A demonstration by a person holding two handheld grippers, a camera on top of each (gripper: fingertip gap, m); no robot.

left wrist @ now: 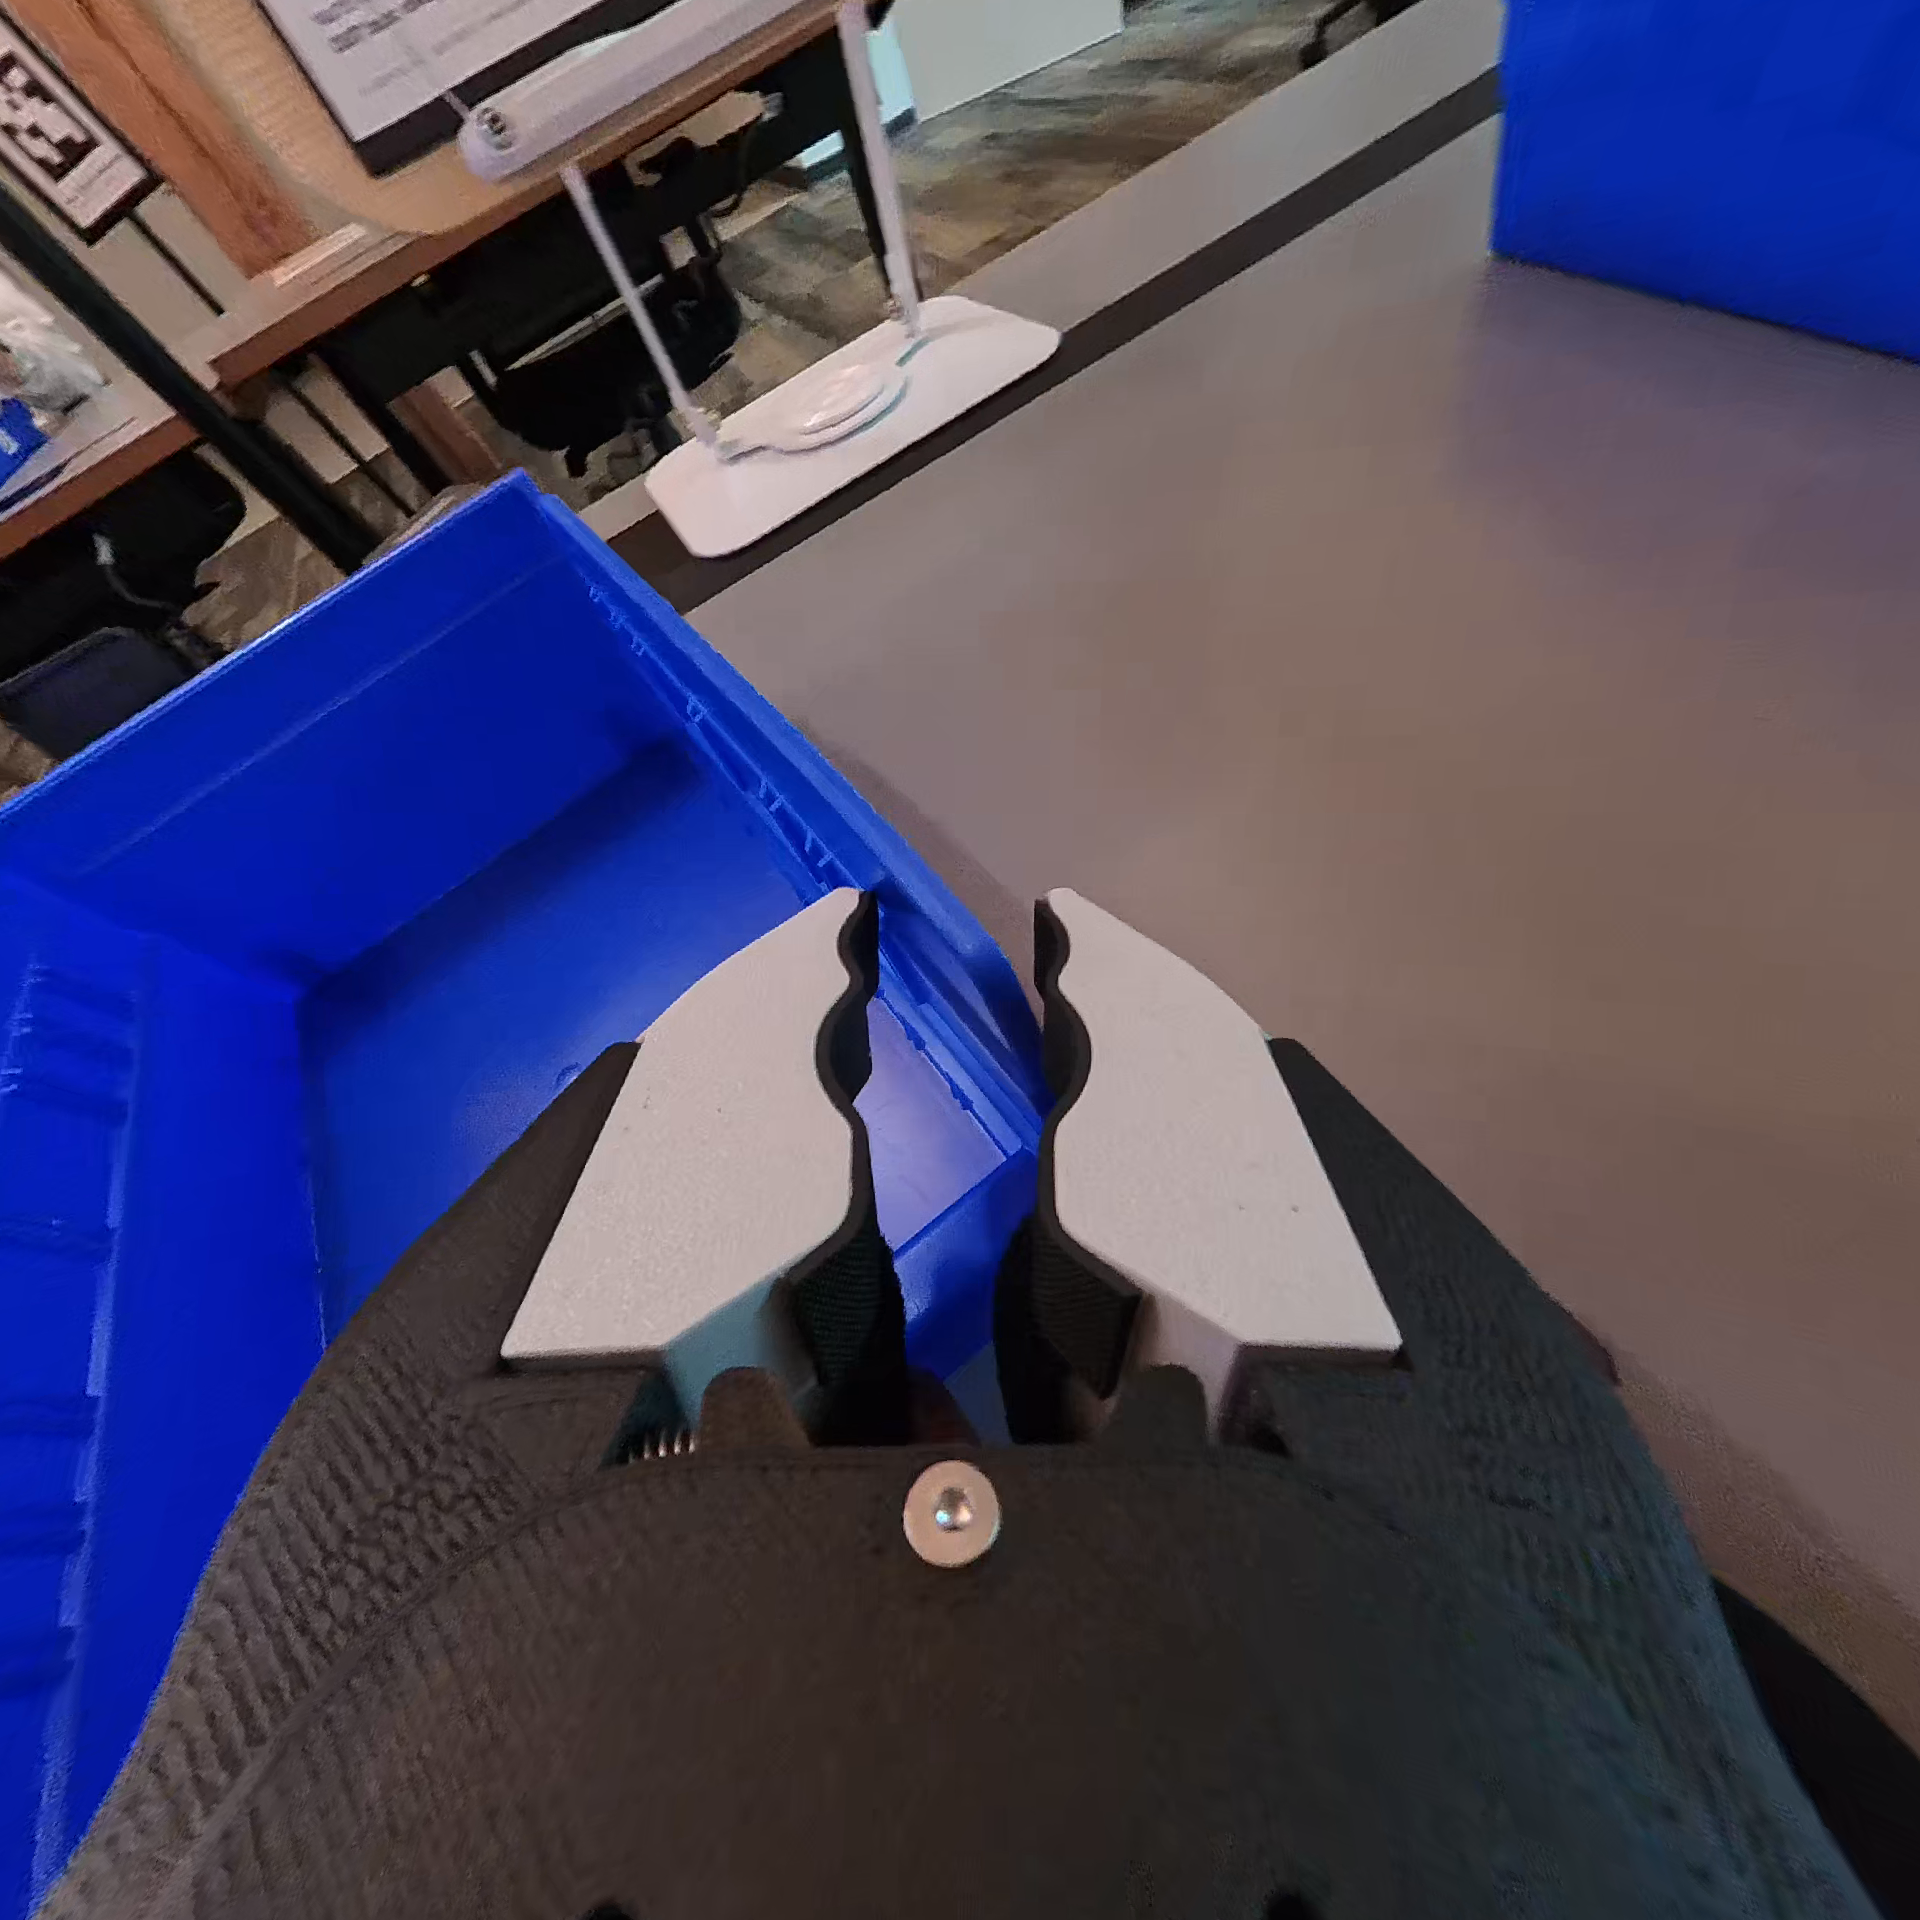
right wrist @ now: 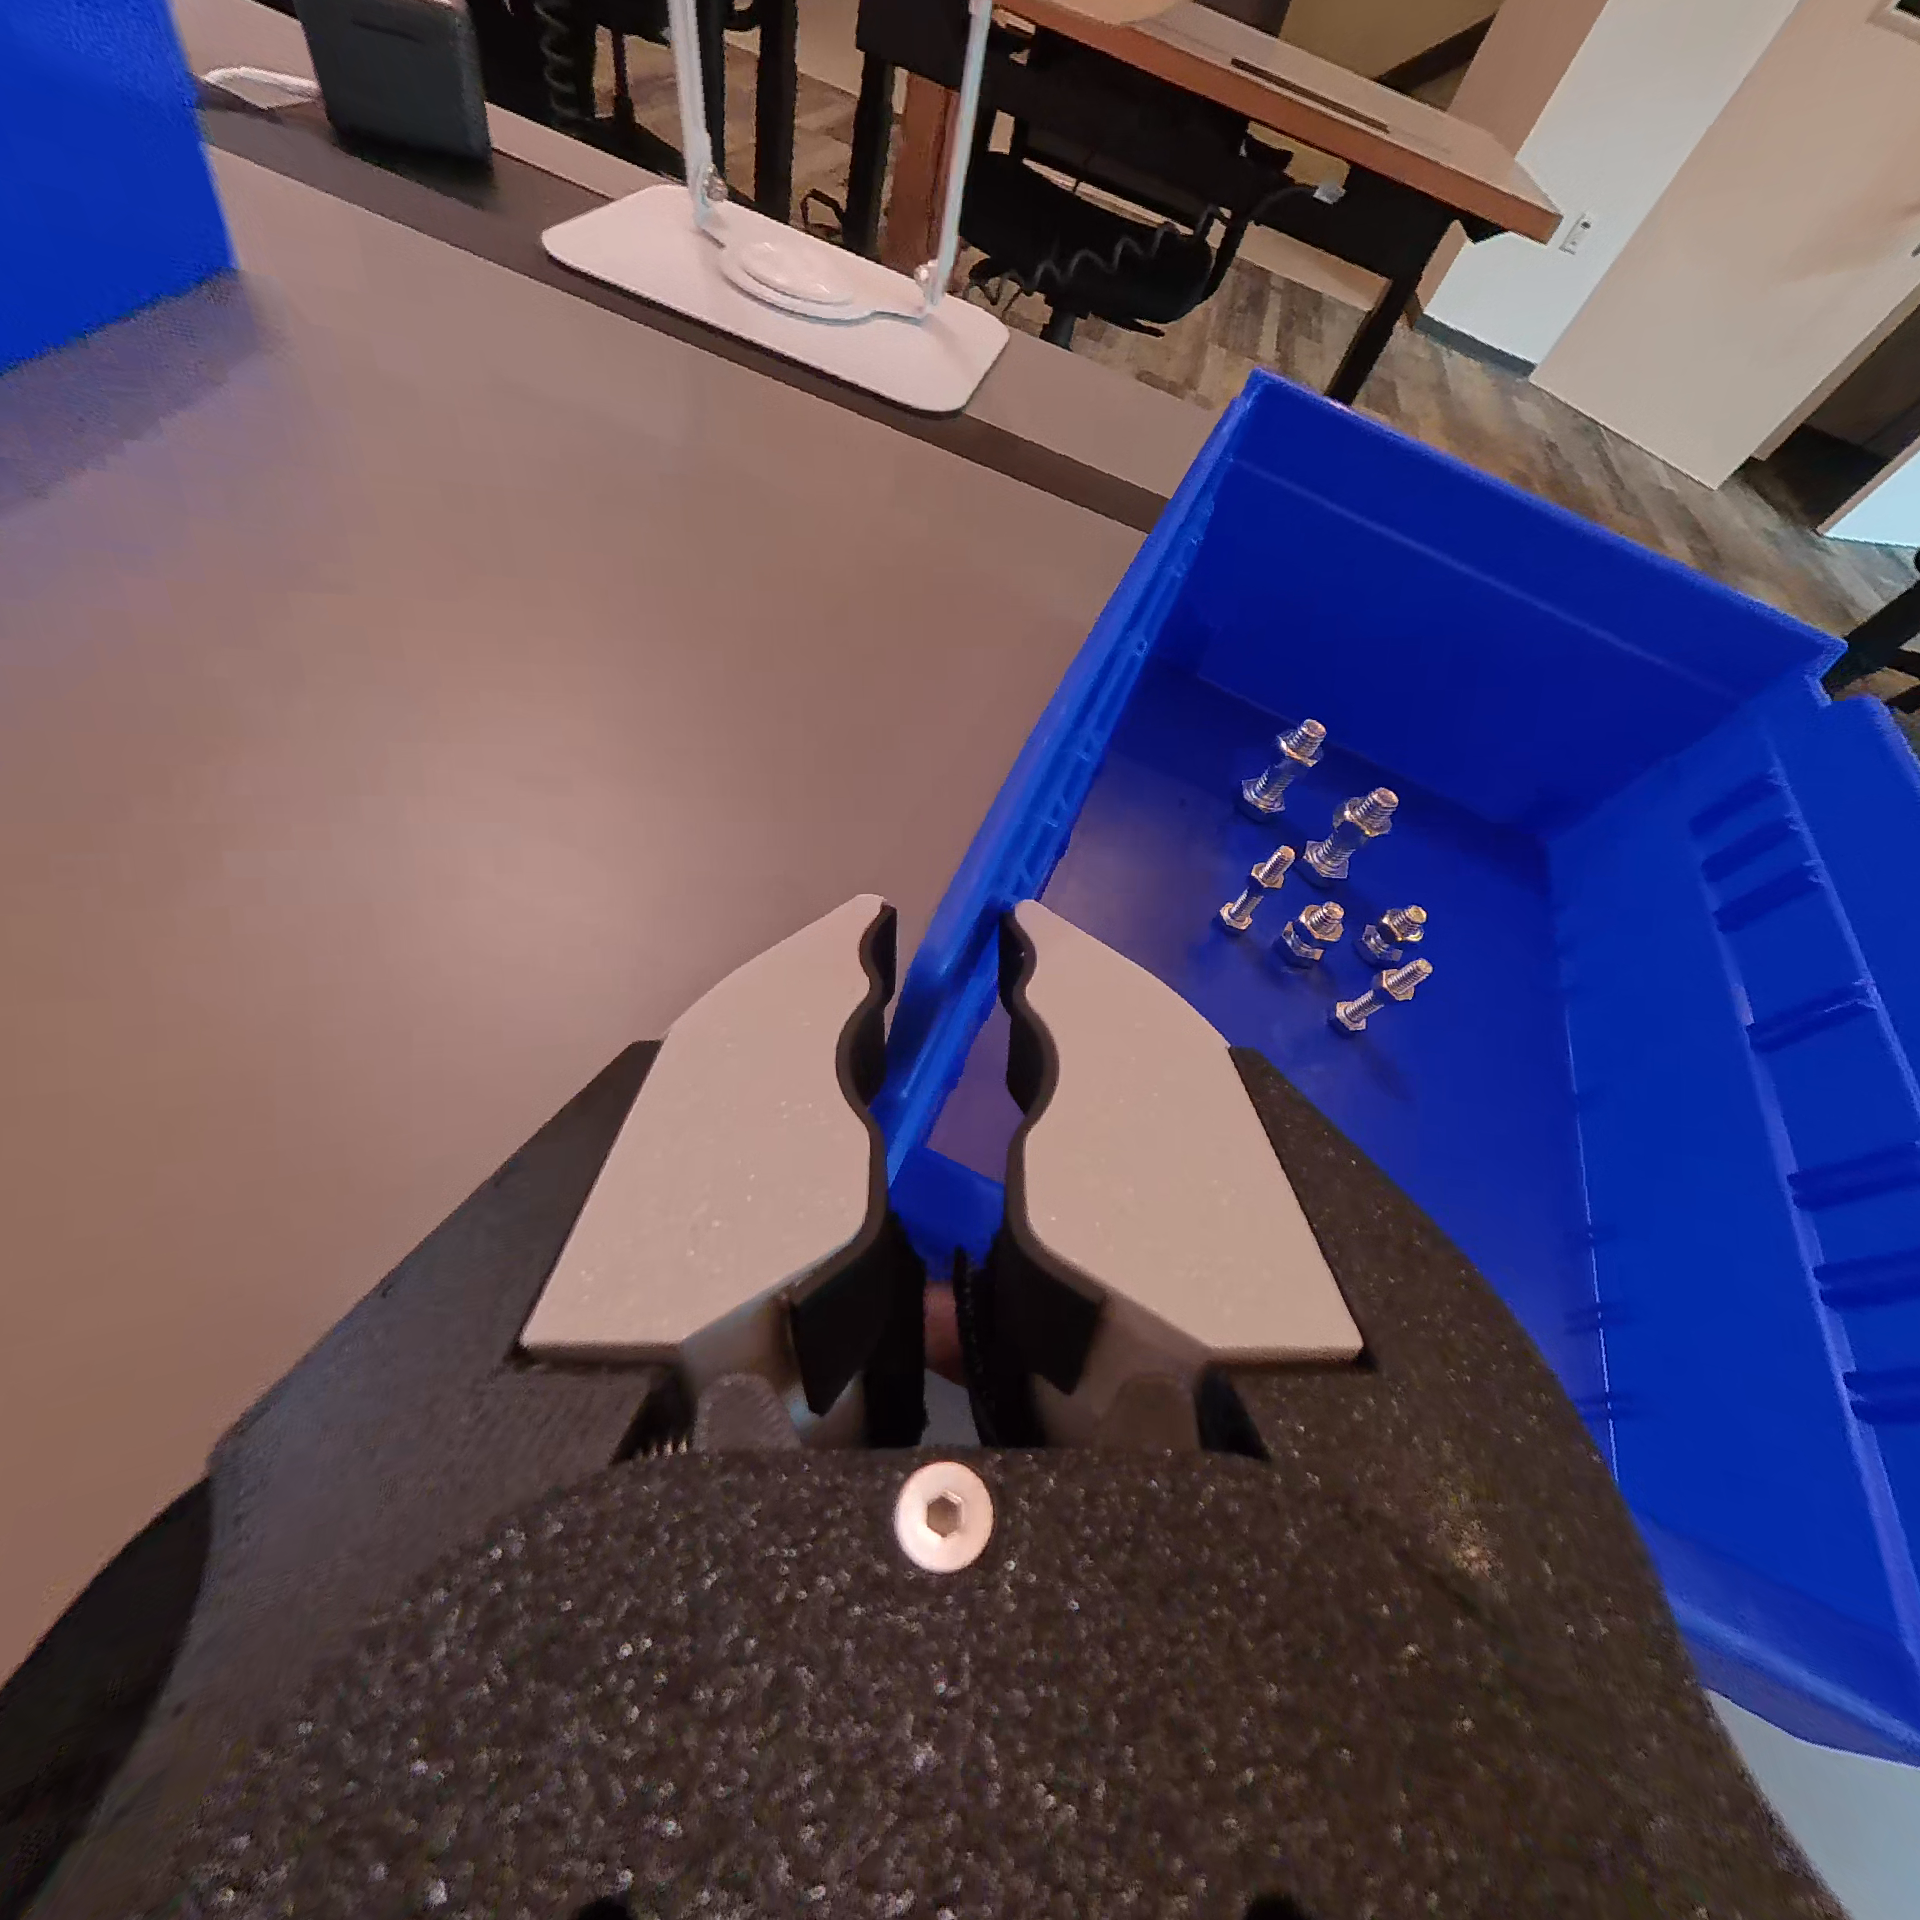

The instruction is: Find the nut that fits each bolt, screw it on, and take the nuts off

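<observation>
left tool pinches blue plastic bin wall | right tool pinches bin wall

Shiny metal bolts; glossy blue plastic bin; matt grey table.

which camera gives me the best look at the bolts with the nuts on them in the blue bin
The right wrist view. Six silver bolts stand in a cluster on the floor of the blue bin, nuts on their shafts, unobstructed. The left wrist view shows none of them, only another blue bin with nothing visible inside.
</observation>
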